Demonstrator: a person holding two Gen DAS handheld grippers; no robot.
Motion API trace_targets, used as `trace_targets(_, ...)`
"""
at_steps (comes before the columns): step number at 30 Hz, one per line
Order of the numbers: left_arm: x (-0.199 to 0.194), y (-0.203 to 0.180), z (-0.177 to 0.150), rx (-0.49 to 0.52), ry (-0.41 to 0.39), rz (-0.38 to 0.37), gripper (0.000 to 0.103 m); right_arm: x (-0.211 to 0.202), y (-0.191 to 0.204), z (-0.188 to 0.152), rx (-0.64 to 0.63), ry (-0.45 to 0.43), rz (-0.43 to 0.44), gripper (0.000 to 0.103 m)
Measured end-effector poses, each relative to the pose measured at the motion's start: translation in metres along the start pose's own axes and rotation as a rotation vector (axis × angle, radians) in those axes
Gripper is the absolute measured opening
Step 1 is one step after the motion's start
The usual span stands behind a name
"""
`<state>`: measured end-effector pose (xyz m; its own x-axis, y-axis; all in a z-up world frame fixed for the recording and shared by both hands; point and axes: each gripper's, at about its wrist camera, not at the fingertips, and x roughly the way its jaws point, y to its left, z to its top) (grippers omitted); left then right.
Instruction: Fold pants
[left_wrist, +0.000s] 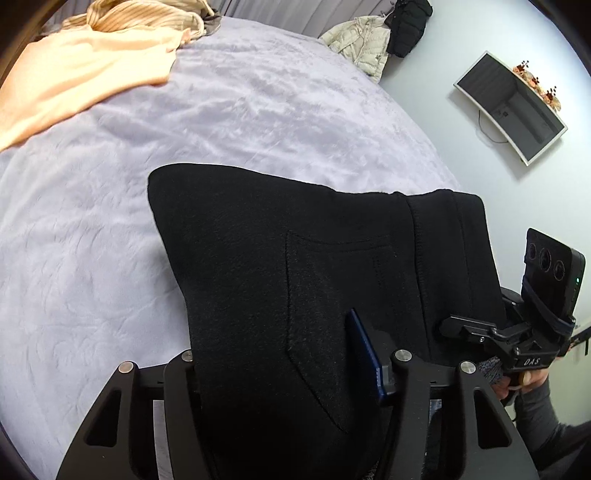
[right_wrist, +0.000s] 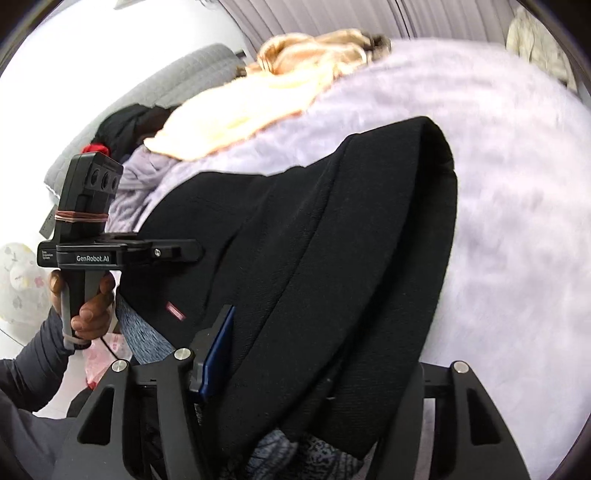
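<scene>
Pants: the black pants (left_wrist: 280, 251) hang thick and folded over the near edge of the bed (left_wrist: 110, 229), far fold resting on the lilac cover, near end gathered up into both tools.
Left tongs: the left tongs (left_wrist: 284, 373) pinch the cloth; a blue pad (left_wrist: 364, 354) presses its right side and the other pad is buried under fabric.
Right tongs: the right tongs (right_wrist: 314, 354) clamp the thick stacked fold, blue pad (right_wrist: 218, 354) on its left; the far finger is hidden.
Why held so: a grip near each side looks meant to keep the layers square and level for the next fold, I'd say.
Hand pose: both tools tip steeply down toward the bed; in the right wrist view a hand (right_wrist: 88, 310) wraps the left tool's handle.
Elsewhere: a peach blanket (left_wrist: 85, 70) lies far left, well apart.
</scene>
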<state>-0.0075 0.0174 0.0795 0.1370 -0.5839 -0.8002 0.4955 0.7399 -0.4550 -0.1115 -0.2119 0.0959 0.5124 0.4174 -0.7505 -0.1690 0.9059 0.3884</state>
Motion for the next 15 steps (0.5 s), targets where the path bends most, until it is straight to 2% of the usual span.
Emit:
trace_targets(6,0.012,-0.049,0.041,0.044,-0.016,-0.037,0.058,-0.050,-0.030,0.026,0.024,-0.115,-0.088,0.063)
trace_targets(11,0.055,-0.072,0.077,0.052,0.029,-0.024,0.058,-0.055,-0.070,0.038,0.083,-0.118,-0.167,0.063)
trace_targets(15,0.092,-0.073,0.084,0.030,0.094,0.001,0.058,-0.043,-0.105,0.036,0.169,-0.091,-0.183,0.063)
